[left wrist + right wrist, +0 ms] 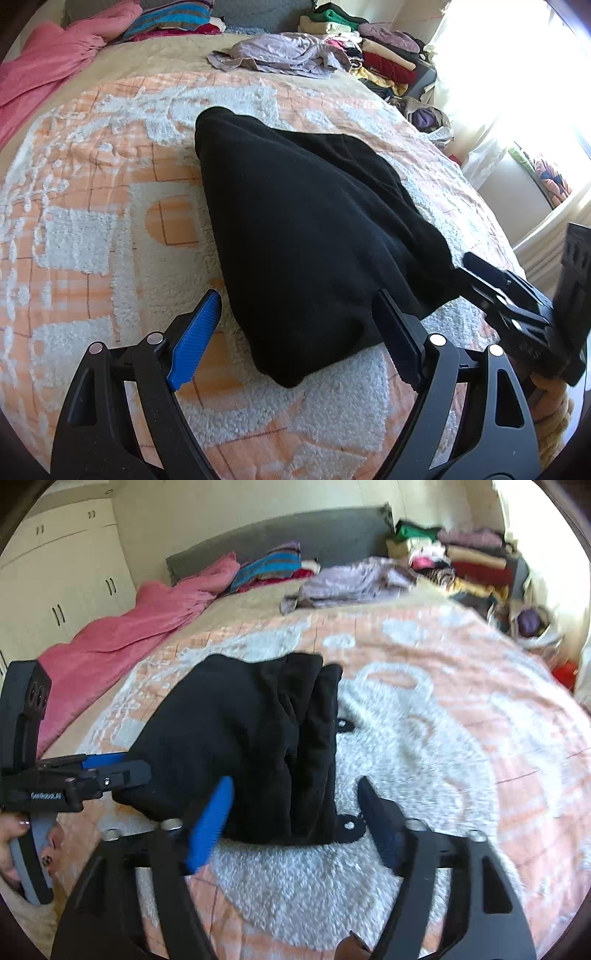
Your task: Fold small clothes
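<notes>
On the orange-and-white bedspread [92, 229] lies a black garment [306, 236], bunched into a loose folded heap near the middle of the bed. Both grippers stand with fingers wide: the left gripper [295, 332] straddles the garment's near edge, and the right gripper [295, 819] is at its other end, its fingers holding nothing. Beyond lie a lilac garment [280, 55], a pink blanket [44, 70] and stacked clothes [373, 48].

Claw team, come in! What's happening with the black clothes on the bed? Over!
Both claws open: left claw, right claw. Black garment bunched on the bedspread, between both sets of fingers, ungripped. Nothing in the way.
</notes>
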Demonstrator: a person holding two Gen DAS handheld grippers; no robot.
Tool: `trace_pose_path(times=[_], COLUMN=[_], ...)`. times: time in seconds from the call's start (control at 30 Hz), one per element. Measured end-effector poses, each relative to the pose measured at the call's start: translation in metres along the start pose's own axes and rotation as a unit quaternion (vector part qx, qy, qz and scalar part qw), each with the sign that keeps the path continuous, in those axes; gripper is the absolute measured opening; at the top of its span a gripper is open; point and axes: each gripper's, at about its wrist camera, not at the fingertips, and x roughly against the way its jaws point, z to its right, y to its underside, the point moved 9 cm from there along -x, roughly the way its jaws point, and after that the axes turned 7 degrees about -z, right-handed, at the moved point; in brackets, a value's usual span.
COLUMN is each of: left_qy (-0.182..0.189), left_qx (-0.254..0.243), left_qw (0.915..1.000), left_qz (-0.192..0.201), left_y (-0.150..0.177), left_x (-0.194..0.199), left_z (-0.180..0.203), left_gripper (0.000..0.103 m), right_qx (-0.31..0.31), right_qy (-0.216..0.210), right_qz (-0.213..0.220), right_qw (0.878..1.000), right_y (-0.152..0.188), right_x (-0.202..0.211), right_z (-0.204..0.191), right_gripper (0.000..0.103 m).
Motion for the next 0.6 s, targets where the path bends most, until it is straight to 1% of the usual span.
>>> trace_pose_path(times=[0.03,0.1,0.13,0.17,0.3,0.33,0.37,0.6], left_qy=[0.000,0.000,0.001,0.001,-0.005,-0.006,-0.009,-0.027], left_qx=[0.000,0.000,-0.001,-0.002,-0.006,-0.006,-0.008,-0.021], left_qw=[1.0000,1.0000,0.9999,0.9999,0.9997,0.9996,0.9994,0.9977], left_qz=[0.002,0.008,0.011,0.013,0.025,0.028,0.032,0.058], left_y=[0.000,0.001,0.002,0.003,0.005,0.006,0.007,0.010], left_x=[0.002,0.007,0.011,0.013,0.024,0.027,0.031,0.056], left_z=[0.001,0.001,0.002,0.002,0.003,0.003,0.003,0.001], left_gripper=[0.077,0.080,0.080,0.081,0.088,0.092,0.093,0.093], right_qx=[0.004,0.012,0.014,0.019,0.031,0.032,0.033,0.035], right_qy=[0.005,0.022,0.031,0.038,0.058,0.060,0.060,0.064], right_qz=[0.007,0.023,0.030,0.041,0.061,0.067,0.071,0.093], right_qw=[1.000,0.999,0.999,0.998,0.996,0.995,0.995,0.993], right_y=[-0.001,-0.001,-0.002,-0.003,-0.003,-0.003,-0.002,-0.001], right_x=[0.004,0.015,0.020,0.027,0.044,0.048,0.052,0.075], right_z=[-0.001,-0.003,-0.004,-0.006,-0.010,-0.012,-0.012,-0.020], right_gripper=[0.077,0.086,0.093,0.093,0.096,0.097,0.097,0.098])
